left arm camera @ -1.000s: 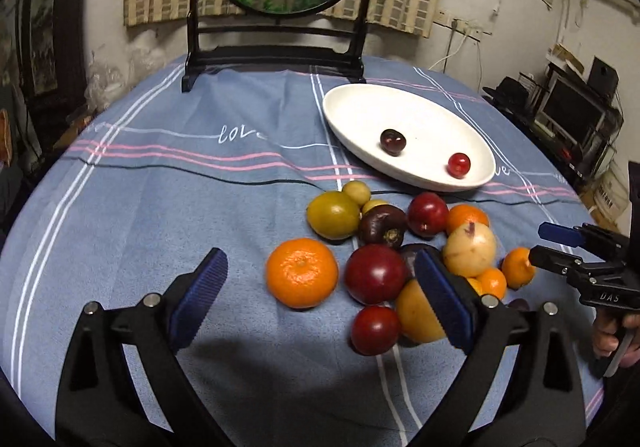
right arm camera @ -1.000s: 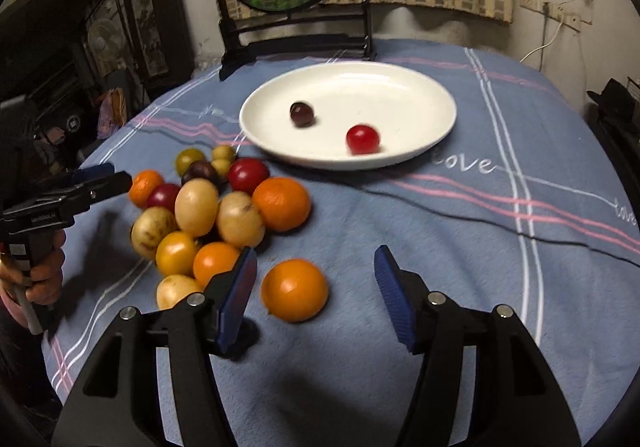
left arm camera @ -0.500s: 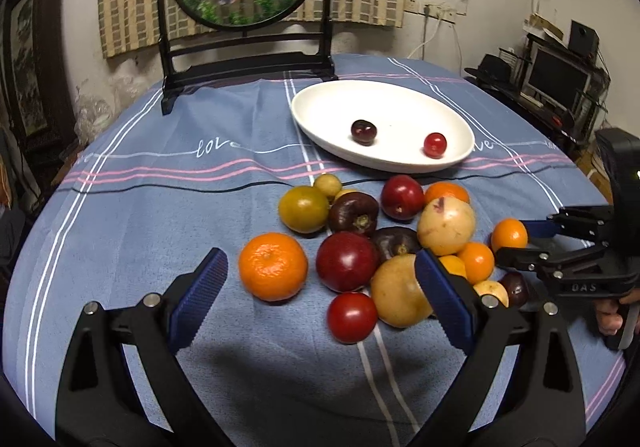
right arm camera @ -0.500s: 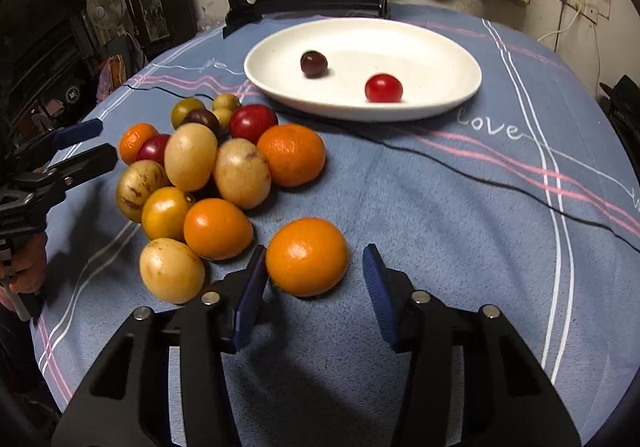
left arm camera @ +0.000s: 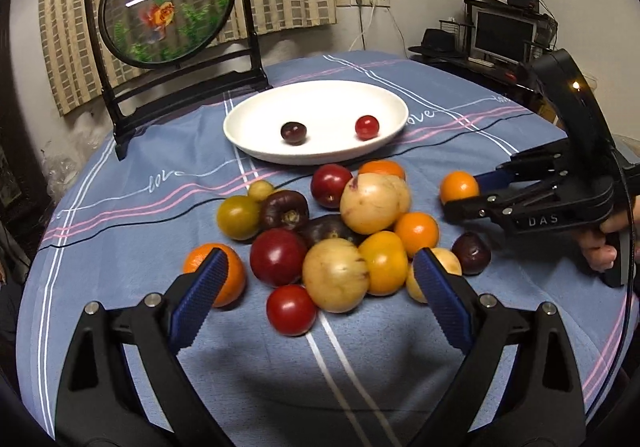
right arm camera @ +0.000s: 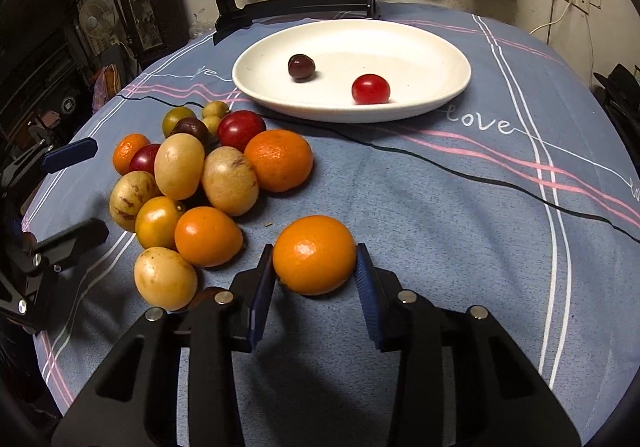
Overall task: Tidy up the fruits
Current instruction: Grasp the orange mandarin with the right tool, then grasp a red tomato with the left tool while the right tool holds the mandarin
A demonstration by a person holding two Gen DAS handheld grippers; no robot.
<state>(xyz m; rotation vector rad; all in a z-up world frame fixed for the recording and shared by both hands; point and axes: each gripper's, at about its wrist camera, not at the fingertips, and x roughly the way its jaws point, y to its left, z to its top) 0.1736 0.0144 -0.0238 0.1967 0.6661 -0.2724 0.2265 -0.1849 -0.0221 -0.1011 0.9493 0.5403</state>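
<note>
A pile of fruits (left arm camera: 340,231) lies on the blue tablecloth in front of a white oval plate (left arm camera: 392,107). The plate (right arm camera: 440,47) holds a dark plum (right arm camera: 301,67) and a red tomato (right arm camera: 370,88). My right gripper (right arm camera: 315,267) is shut on a lone orange (right arm camera: 314,254) that rests on the cloth beside the pile (right arm camera: 192,183). In the left wrist view the same orange (left arm camera: 459,187) sits between the right gripper's fingers. My left gripper (left arm camera: 320,295) is open and empty, low over the near side of the pile, above a red tomato (left arm camera: 291,309).
A round framed goldfish screen on a black stand (left arm camera: 168,11) stands behind the plate. A desk with a monitor (left arm camera: 504,35) is at the far right. The round table's edge curves down on the left (left arm camera: 36,255) and right.
The right gripper moved forward around the lone orange and closed its pads onto it. The left gripper moved closer over the near side of the pile and stayed open.
</note>
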